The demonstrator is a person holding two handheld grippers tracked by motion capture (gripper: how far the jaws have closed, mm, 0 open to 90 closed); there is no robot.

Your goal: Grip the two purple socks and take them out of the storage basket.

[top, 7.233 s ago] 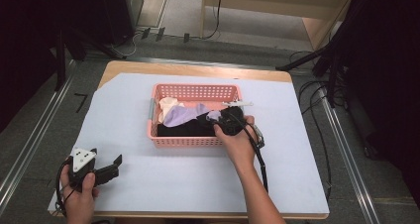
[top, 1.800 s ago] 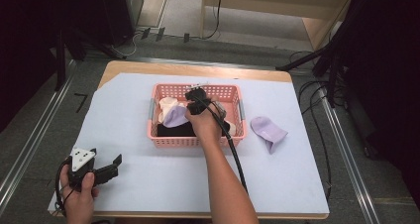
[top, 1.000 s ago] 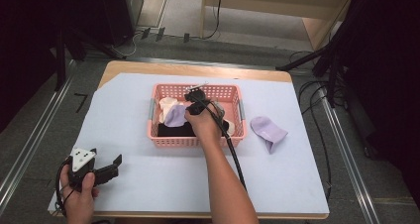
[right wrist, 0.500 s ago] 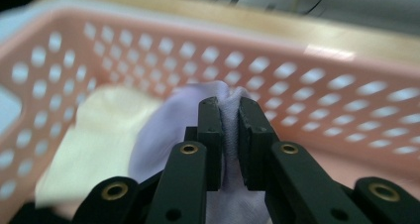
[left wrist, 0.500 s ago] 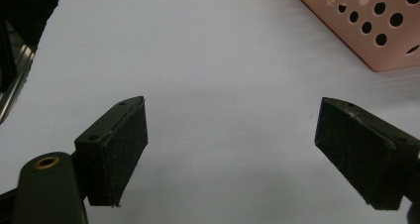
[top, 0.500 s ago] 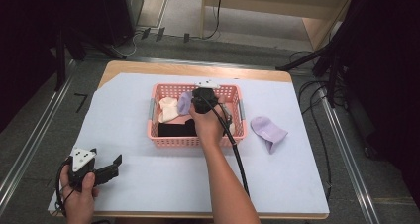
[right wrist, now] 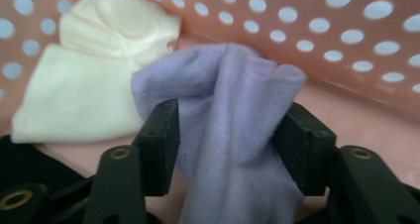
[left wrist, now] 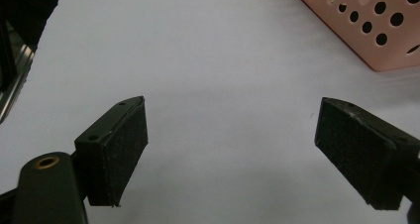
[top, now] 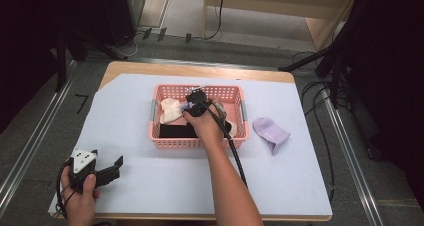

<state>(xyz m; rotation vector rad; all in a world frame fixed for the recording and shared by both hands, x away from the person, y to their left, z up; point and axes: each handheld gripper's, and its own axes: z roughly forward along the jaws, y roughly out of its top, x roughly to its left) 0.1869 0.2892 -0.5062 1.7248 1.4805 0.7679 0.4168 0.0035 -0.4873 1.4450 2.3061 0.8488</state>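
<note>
Now your right gripper [right wrist: 228, 149] sits in the pink basket [top: 227, 92], its jaws just opened wide, the lilac sock [right wrist: 233, 135] bunched loosely between them. Your left gripper [left wrist: 233, 154] rests gaping over bare tabletop [left wrist: 223, 50].

Lilac sock [right wrist: 233, 135], bunched upright (soft knit), in pink basket [right wrist: 346, 16]

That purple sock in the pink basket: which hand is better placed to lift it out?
The right. Its gripper is already inside the basket with the purple sock between its fingers, which have just been opening. The left gripper rests open on the table's near corner, far from the basket.
</note>
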